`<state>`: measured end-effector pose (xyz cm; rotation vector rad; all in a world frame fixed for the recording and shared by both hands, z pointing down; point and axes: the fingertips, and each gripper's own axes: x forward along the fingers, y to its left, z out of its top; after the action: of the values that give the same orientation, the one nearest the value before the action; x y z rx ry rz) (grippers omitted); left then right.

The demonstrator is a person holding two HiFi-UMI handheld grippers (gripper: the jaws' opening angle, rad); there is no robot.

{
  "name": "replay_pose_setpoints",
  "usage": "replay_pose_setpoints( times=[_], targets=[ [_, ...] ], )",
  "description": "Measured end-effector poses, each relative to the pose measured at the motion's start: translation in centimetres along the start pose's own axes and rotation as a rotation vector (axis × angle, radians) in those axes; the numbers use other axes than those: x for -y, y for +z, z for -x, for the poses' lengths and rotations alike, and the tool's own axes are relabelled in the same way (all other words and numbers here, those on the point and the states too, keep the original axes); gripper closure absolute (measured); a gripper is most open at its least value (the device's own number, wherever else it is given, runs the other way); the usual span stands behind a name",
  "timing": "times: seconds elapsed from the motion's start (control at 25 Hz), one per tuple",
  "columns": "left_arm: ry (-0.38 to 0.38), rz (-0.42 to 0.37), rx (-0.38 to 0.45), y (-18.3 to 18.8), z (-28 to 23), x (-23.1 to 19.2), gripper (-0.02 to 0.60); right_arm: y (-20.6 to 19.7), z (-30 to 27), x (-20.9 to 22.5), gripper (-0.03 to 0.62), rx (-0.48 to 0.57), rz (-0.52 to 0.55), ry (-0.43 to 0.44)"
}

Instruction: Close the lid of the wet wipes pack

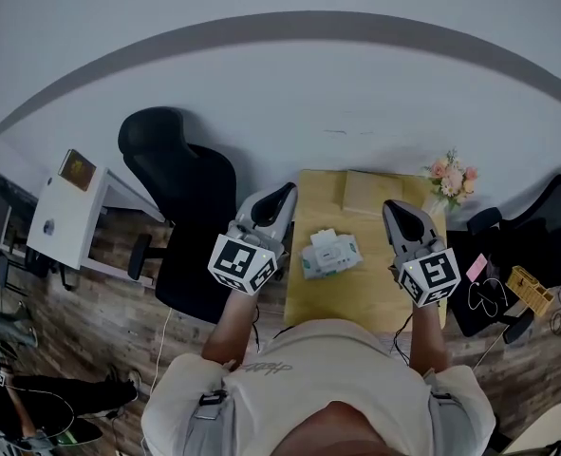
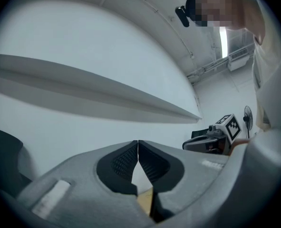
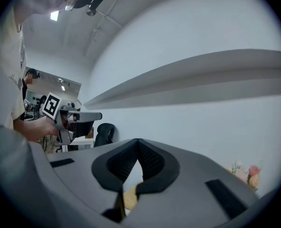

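Since the wet wipes pack (image 1: 330, 255) is lying mid-frame, lid seemingly up, I am holding the left gripper (image 1: 285, 194) and the right gripper (image 1: 395, 207) either side of it, jaws together and empty, ready for pressing.

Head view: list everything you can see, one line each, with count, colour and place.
wet wipes pack: one, white and green, middle of the table
table: one, light wood, in front of the person
flowers: one bunch, pink, table's far right corner
office chair: one, black, left of the table
cabinet: one, white, far left
left gripper: one, grey, jaws shut, left of the pack
right gripper: one, grey, jaws shut, right of the pack
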<state>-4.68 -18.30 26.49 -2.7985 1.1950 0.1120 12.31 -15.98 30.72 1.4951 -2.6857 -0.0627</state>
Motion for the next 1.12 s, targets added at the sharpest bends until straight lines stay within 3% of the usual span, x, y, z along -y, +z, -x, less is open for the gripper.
replay_pose_setpoints(
  times=[0.28,0.44,1.12],
  targets=[
    [0.035,-0.077,-0.076,-2.7,0.1,-0.8,0.563,-0.3,-0.2,-0.3,0.591,0.027,-0.030,-0.010],
    [0.023,-0.034,-0.103,-4.1,0.2,-1.0,0.563,-0.6,-0.5,-0.6,0.592,0.013,-0.014,-0.013],
    [-0.007,0.021,-0.087,-4.4,0.6,-0.9,0.563,-2.2,-0.7,-2.0,0.592,-0.040,-0.026,0.013]
  ],
)
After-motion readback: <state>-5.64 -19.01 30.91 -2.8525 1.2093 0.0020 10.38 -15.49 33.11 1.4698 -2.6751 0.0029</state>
